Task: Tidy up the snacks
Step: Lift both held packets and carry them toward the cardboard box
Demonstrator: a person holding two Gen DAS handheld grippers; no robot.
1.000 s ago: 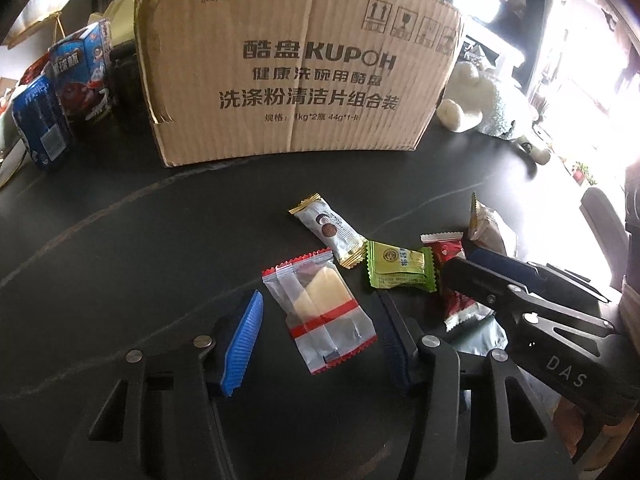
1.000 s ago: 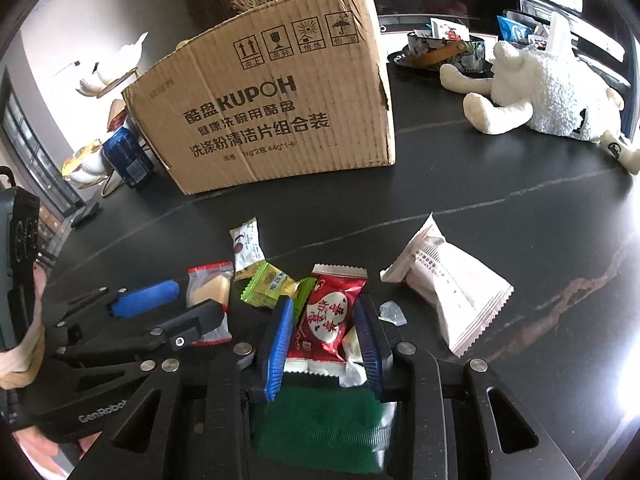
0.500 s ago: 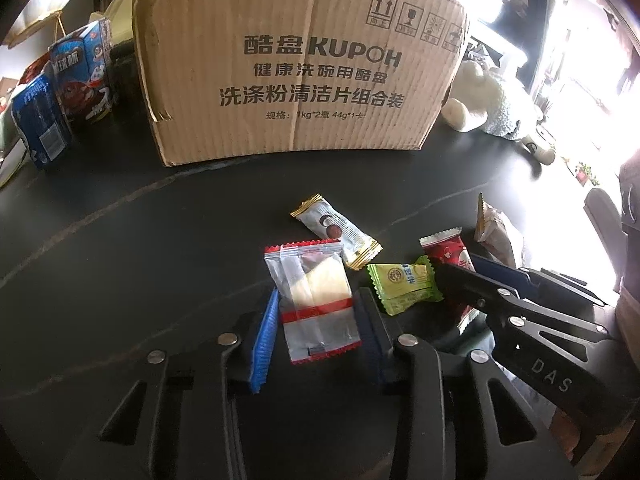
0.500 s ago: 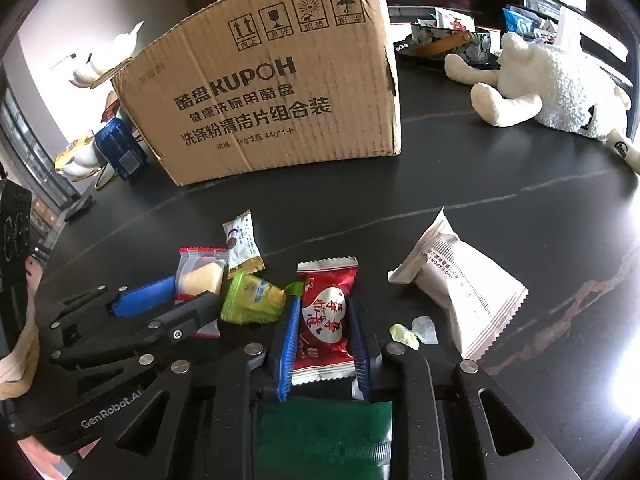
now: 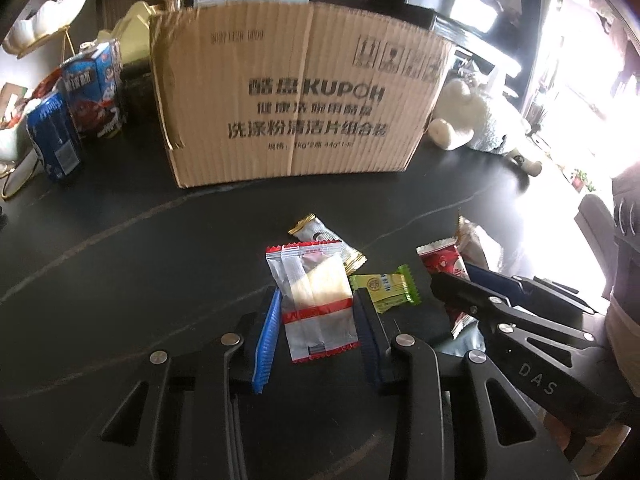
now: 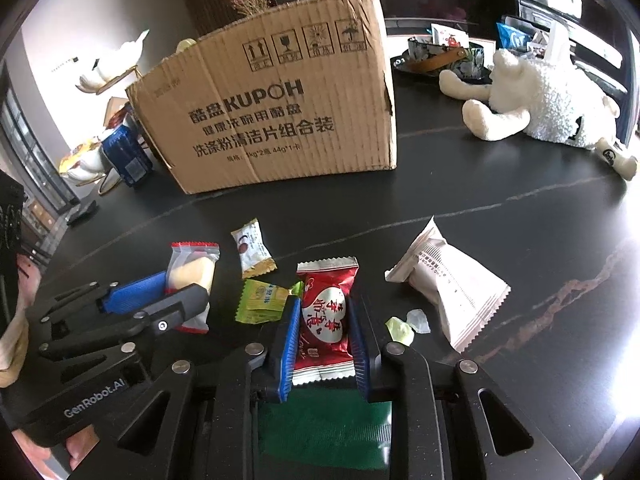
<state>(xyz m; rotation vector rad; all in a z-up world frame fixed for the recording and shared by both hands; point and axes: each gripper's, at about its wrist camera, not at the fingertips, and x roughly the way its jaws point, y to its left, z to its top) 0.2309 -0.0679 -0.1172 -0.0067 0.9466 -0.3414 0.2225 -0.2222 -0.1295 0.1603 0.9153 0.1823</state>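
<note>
My left gripper [image 5: 318,300] is shut on a clear red-trimmed packet [image 5: 316,300] with a pale yellow cake inside, held just above the black table [image 5: 140,280]. My right gripper [image 6: 323,312] is shut on a red foil packet [image 6: 326,312] that lies low over the table. The left gripper [image 6: 176,288] with its clear packet [image 6: 192,272] also shows at the left of the right wrist view. Between the two lies a green packet [image 6: 260,300]. A silver-and-gold packet [image 6: 252,250] lies just beyond. The cardboard box [image 6: 272,108] stands upright behind them.
A white pillow packet [image 6: 448,288] lies to the right, with two small candy pieces [image 6: 404,324] beside the right gripper. A white plush toy [image 6: 540,100] sits at the far right. Blue cartons [image 5: 92,88] stand left of the box.
The left jaws closed around the clear packet and raised it slightly. The right jaws closed onto the red packet. The green packet shifted a little between the two grippers.
</note>
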